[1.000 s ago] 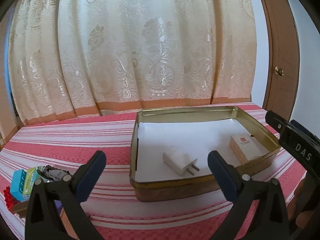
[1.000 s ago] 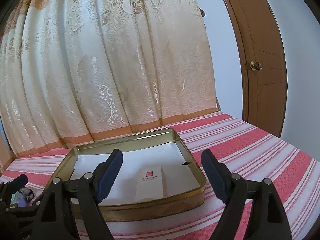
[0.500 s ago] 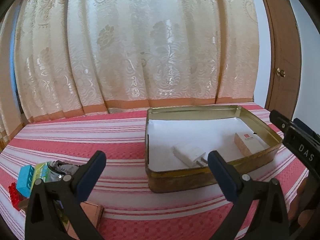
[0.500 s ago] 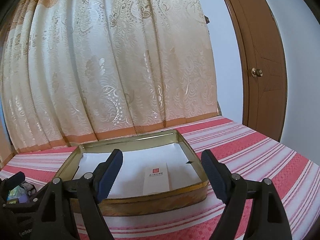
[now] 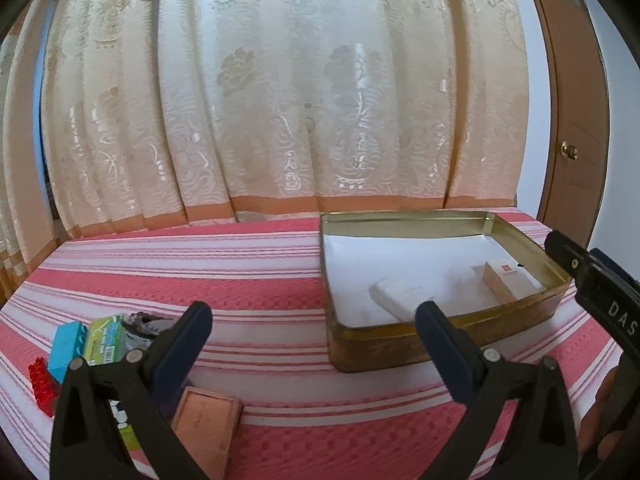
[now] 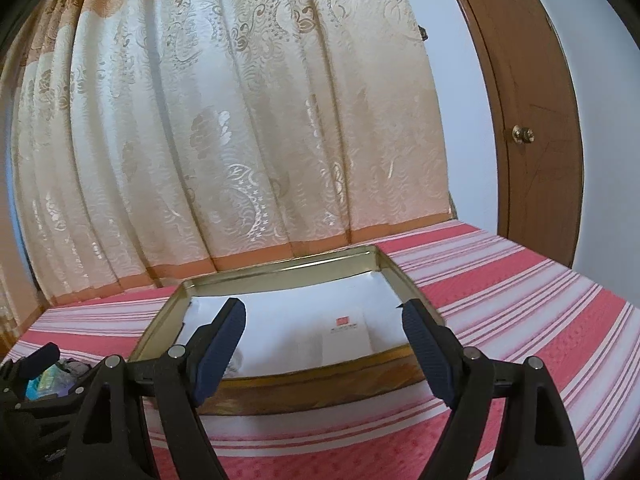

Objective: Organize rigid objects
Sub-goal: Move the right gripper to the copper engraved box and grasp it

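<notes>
Both tongs stand wide with nothing between their pads. From its own wrist view the left gripper [image 5: 314,330] hangs over the striped cloth [image 5: 260,280] near the front edge of the bed-like surface; the right gripper [image 6: 324,344] hangs in front of the near wall of the gold tin [image 6: 280,390], and part of it also shows at the right edge of the left wrist view.

In the tin [image 5: 400,350], which sits toward the right side of the cloth with its far wall close to the curtain, lie two things on a white lining: a white charger [image 5: 396,298] near the front wall, partly hidden behind the left gripper's right finger, and a small tan box with a red mark [image 5: 506,280] toward the right wall. The two lie apart.

Toward the left front corner of the cloth, outside the tin, is a cluster: a blue brick [image 5: 66,346], a red brick [image 5: 40,384] touching it below, a green packet [image 5: 104,342] just beside the blue brick, and a dark crumpled thing [image 5: 144,322] behind the packet, too small to make out. A flat copper-coloured case [image 5: 206,420] lies at the front edge, partly behind the left gripper's left finger.

Behind everything hangs a cream patterned curtain [image 5: 280,100]; a brown door [image 6: 532,128] with a round knob stands at the right.
</notes>
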Demonstrator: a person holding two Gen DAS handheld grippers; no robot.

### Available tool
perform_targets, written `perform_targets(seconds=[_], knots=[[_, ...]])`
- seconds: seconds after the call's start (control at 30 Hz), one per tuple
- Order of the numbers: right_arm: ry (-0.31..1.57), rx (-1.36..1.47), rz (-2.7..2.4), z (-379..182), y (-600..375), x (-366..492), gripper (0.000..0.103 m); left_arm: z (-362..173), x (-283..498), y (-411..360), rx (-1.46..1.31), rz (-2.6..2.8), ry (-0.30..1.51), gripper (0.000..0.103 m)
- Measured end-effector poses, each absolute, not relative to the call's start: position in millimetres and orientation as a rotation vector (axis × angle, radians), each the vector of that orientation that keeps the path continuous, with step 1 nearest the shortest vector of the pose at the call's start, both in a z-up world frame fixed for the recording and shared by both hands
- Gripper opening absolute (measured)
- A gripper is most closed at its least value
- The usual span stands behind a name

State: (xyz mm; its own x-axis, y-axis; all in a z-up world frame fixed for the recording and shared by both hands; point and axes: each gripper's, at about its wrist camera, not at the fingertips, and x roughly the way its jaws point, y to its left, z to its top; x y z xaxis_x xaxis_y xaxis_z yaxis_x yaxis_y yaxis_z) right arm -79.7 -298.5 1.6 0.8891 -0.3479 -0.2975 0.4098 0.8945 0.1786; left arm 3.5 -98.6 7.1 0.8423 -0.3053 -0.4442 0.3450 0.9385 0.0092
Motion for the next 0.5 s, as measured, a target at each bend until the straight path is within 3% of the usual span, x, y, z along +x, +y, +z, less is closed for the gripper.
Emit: perform_targets(seconds=[0.5], knots=[[0.315, 0.225, -0.261, 0, -241, -68, 0.083, 5, 1, -38, 0.029, -0.267, 0.468, 0.103]])
